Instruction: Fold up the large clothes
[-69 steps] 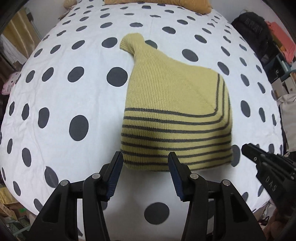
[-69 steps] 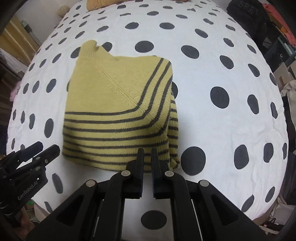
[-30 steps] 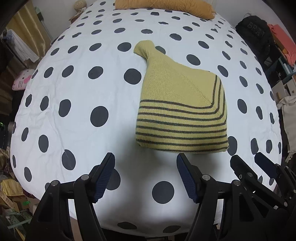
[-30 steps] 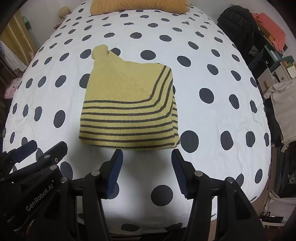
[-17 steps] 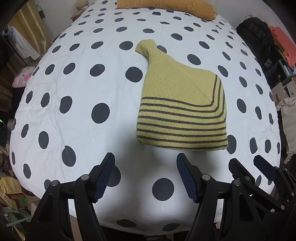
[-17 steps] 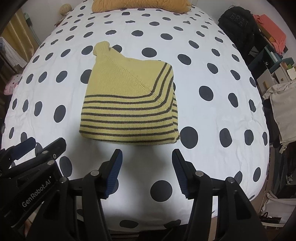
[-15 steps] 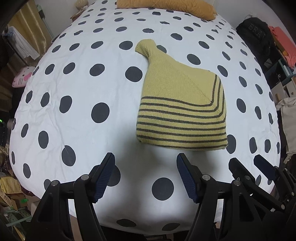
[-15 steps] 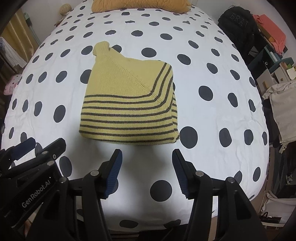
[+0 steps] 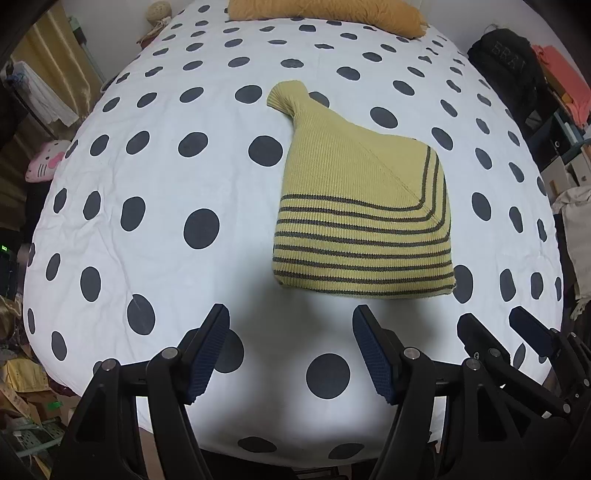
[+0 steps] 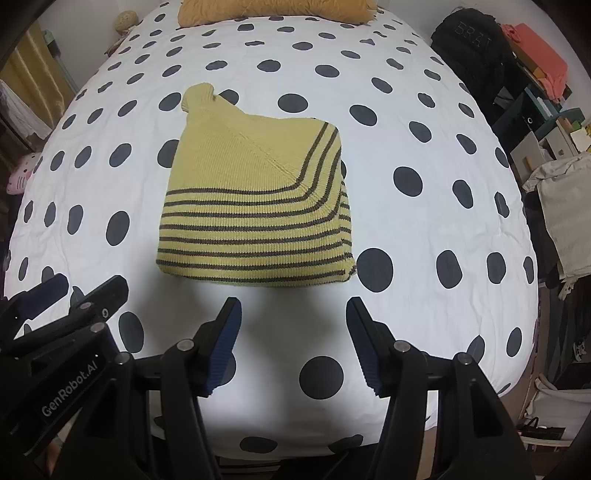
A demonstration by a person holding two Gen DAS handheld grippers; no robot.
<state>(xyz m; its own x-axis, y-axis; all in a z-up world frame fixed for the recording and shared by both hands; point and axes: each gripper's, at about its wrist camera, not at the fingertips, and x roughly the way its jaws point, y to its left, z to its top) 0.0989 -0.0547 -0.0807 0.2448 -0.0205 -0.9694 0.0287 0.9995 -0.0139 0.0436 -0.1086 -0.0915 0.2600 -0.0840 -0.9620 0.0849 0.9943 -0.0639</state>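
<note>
Your sweater sits folded mid-bed, toward the right edge of the bed. Both the left gripper and right gripper hang with jaws wide and empty; the right one's jaws have just been opening. Careful though: that neck bit poking toward the head of the bed can snag and drag the fold apart.

A: Bed, white cover, dark polka dots. Mustard pillow at the head.
B: Black backpack right, cluttered shelves; yellow curtain and pink plush left.
</note>
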